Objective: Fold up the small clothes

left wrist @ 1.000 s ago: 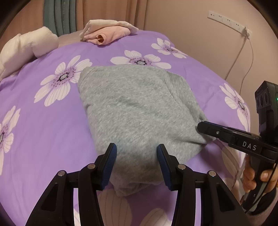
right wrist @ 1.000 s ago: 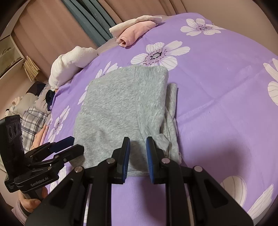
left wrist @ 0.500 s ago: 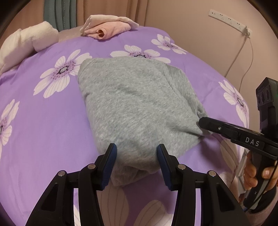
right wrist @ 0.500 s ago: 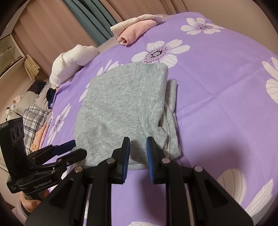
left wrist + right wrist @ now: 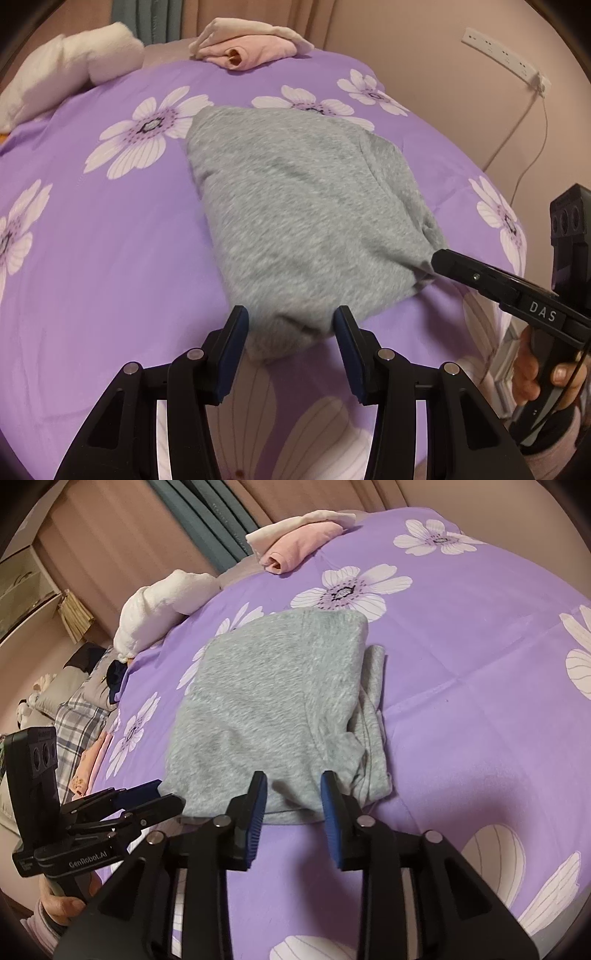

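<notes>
A folded grey garment (image 5: 306, 218) lies on the purple flowered bedspread (image 5: 103, 258); it also shows in the right wrist view (image 5: 273, 709). My left gripper (image 5: 290, 325) is open with its near left corner between the fingers. My right gripper (image 5: 293, 794) is open at the near edge of the garment, its fingers either side of the hem. In the left wrist view the right gripper's tip (image 5: 441, 258) sits at the garment's right corner. In the right wrist view the left gripper (image 5: 147, 797) sits at the garment's left corner.
A folded pink and cream garment (image 5: 251, 48) lies at the far edge of the bed. A white rolled cloth (image 5: 62, 70) lies at the far left. A power strip (image 5: 502, 59) with a cable hangs on the right wall. Clothes and plaid fabric (image 5: 77, 716) lie left of the bed.
My right gripper has opened from nearly shut and let go of the garment's near edge. Both grippers have drawn back slightly; the garment lies a little farther away.
</notes>
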`<act>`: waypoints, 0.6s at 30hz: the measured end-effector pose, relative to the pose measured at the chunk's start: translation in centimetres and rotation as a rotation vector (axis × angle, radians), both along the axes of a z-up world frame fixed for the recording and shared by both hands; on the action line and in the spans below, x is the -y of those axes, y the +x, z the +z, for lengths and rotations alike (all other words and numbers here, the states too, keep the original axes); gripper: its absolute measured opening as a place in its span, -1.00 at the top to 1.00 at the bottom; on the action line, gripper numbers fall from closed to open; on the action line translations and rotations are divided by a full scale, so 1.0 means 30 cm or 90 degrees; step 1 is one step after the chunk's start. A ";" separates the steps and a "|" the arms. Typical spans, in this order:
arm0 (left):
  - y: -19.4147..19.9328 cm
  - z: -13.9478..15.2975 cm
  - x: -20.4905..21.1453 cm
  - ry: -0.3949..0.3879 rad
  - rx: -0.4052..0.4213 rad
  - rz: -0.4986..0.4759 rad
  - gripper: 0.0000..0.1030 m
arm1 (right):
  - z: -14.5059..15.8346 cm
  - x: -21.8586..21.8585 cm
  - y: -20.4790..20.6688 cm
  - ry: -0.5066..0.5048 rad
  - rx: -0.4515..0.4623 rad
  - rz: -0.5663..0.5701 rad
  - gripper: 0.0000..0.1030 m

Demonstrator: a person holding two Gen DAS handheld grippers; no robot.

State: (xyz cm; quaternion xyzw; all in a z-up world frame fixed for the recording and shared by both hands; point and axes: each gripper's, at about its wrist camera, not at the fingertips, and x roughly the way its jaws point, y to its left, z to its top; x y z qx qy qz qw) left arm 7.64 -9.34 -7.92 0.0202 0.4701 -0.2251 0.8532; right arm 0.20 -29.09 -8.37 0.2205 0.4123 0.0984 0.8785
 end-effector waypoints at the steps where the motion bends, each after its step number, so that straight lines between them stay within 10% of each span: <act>1: -0.005 0.002 -0.009 -0.003 -0.003 0.004 0.06 | 0.006 -0.003 -0.006 -0.002 0.003 0.002 0.30; 18: 0.001 -0.008 -0.131 -0.148 -0.089 0.041 -0.29 | 0.005 0.092 -0.045 0.111 -0.013 -0.058 -0.30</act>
